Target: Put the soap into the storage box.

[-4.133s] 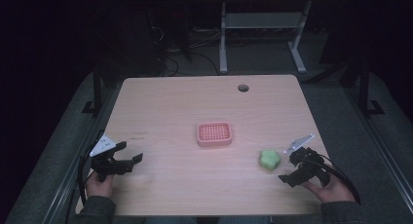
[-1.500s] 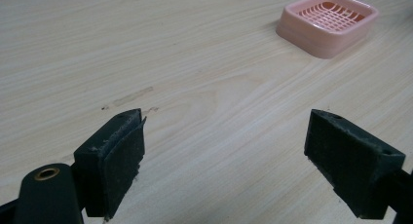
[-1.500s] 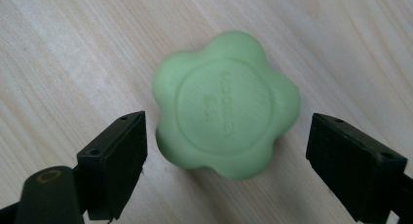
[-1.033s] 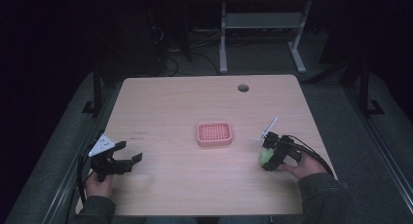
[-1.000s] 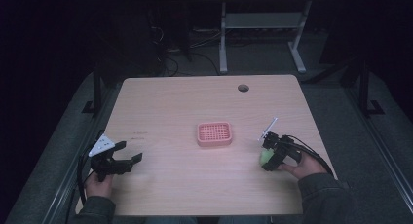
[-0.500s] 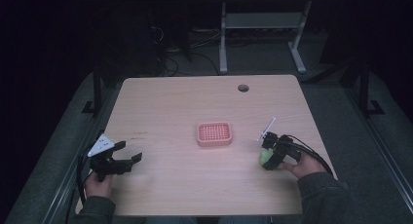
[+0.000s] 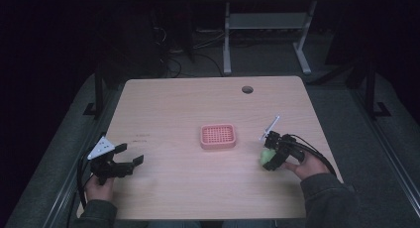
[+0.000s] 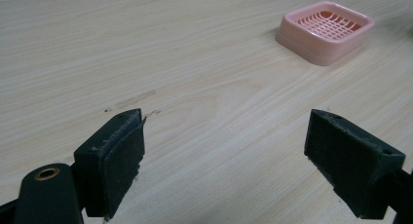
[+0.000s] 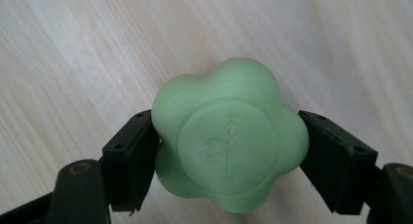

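A pale green flower-shaped soap [image 9: 229, 141] sits between the two black jaws of my right gripper [image 9: 229, 160], which press on its sides. In the high view that soap [image 7: 268, 156] and the right gripper [image 7: 272, 157] are over the table's right part, right of a pink slotted soap dish [image 7: 217, 136]. My left gripper [image 7: 125, 156] rests near the front left, its jaws wide apart with nothing between them. From the left gripper [image 8: 226, 160] view the pink dish [image 8: 325, 31] lies farther off at the upper right.
The light wooden table [image 7: 188, 109] has a round cable hole [image 7: 247, 89] near its far edge. Dark floor, cables and a metal frame [image 7: 267, 25] lie beyond the table.
Over four seconds the right gripper has moved left to the green soap and shut on it. In the last second almost nothing moves. The left gripper stays put.
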Demonstrator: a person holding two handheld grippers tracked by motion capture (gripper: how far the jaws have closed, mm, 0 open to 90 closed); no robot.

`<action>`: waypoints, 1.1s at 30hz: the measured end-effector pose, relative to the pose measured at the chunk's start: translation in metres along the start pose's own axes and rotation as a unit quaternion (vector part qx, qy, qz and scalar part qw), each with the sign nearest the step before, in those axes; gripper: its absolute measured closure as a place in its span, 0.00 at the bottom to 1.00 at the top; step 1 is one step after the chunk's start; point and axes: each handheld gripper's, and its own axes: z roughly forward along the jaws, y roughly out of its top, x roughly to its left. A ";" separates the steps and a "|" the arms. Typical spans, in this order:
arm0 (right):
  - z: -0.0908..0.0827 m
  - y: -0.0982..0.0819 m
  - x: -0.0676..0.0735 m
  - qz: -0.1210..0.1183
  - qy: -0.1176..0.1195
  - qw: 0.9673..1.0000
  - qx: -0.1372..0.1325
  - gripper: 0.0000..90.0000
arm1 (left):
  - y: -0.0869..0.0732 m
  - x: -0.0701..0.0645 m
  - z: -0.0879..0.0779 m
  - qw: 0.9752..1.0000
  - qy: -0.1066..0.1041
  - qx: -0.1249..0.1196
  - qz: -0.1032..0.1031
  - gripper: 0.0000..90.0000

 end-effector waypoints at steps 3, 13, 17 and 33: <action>-0.004 0.010 0.002 -0.007 -0.001 1.000 -0.005 0.29 | 0.000 0.000 0.000 1.000 0.000 -0.001 0.001 0.16; -0.007 0.045 0.001 -0.029 0.010 0.999 -0.022 0.29 | 0.000 0.001 0.001 1.000 -0.002 -0.003 0.000 0.16; -0.006 0.055 0.000 -0.035 0.012 0.999 -0.029 0.29 | 0.001 0.000 0.001 1.000 -0.001 0.000 0.002 0.16; -0.002 0.096 -0.002 -0.052 0.016 0.998 -0.036 0.29 | 0.001 0.000 0.003 1.000 -0.002 -0.001 0.005 0.16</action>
